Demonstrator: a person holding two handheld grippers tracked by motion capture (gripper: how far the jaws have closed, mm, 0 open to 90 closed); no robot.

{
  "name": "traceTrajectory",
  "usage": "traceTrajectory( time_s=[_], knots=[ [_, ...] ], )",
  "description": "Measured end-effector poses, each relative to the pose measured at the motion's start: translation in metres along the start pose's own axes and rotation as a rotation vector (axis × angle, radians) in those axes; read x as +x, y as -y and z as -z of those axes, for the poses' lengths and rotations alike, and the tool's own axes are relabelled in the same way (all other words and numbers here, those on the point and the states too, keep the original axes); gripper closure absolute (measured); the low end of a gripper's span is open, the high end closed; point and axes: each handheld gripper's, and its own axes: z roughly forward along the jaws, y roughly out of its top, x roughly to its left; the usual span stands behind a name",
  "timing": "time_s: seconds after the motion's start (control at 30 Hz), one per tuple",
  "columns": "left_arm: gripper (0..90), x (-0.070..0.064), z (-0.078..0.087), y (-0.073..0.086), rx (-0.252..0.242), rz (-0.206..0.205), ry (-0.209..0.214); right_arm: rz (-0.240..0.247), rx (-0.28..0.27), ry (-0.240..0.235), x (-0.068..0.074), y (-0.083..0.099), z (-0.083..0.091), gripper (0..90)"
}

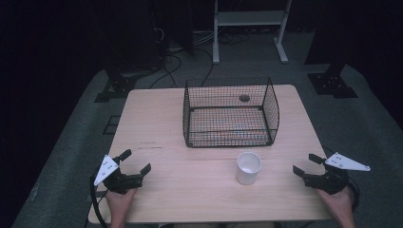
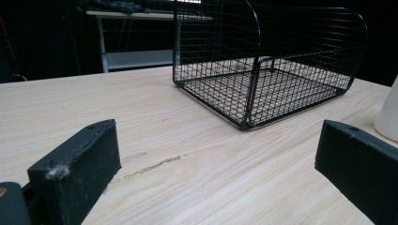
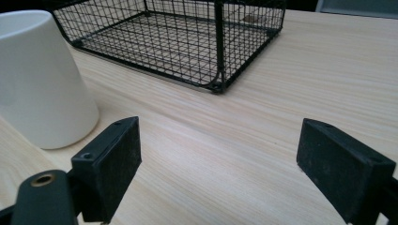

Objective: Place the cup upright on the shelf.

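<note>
A white cup (image 1: 248, 167) stands upright on the wooden table (image 1: 190, 190), just in front of a black wire basket (image 1: 230, 113) that holds nothing. My left gripper (image 1: 137, 161) rests near the table's front left edge, open, nothing between its jaws. My right gripper (image 1: 305, 164) sits at the front right, also open and holding nothing, roughly a hand's width right of the cup. In the left gripper view (image 2: 216, 173) the basket (image 2: 267, 65) lies ahead and the cup (image 2: 388, 117) peeks in at the right edge. In the right gripper view (image 3: 218, 164) the cup (image 3: 40, 79) stands left of the jaws.
A round cable hole (image 1: 244, 98) in the tabletop shows behind the basket's mesh. A white frame stand (image 1: 250, 28) and dark stand bases (image 1: 331, 83) sit on the grey floor beyond the table. Bare wood lies between the two grippers.
</note>
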Motion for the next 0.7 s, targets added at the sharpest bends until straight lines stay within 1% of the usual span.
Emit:
traceTrajectory(
  time_s=[0.1,0.17,0.2,0.4,0.5,0.7],
  knots=[
    [0.0,0.000,0.000,0.000,0.001,-0.001,-0.001,-0.006,-0.006,-0.013,0.001,-0.001,0.001,12.7],
    [0.0,0.000,0.000,0.000,0.001,0.000,-0.002,-0.007,0.001,-0.025,0.002,-0.002,0.000,11.9],
    [0.0,0.000,0.000,0.000,0.000,0.001,-0.002,0.000,0.011,-0.033,0.004,-0.003,0.000,11.7],
    [0.0,0.000,0.000,0.000,-0.003,-0.001,0.000,0.017,0.014,-0.050,0.009,-0.006,0.001,10.9],
    [0.0,-0.001,0.000,0.000,-0.004,0.000,0.002,0.031,0.006,-0.055,0.013,-0.009,0.002,10.8],
    [0.0,-0.001,0.000,0.000,-0.005,-0.001,0.004,0.041,0.005,-0.081,0.020,-0.012,0.004,9.6]
  ],
)
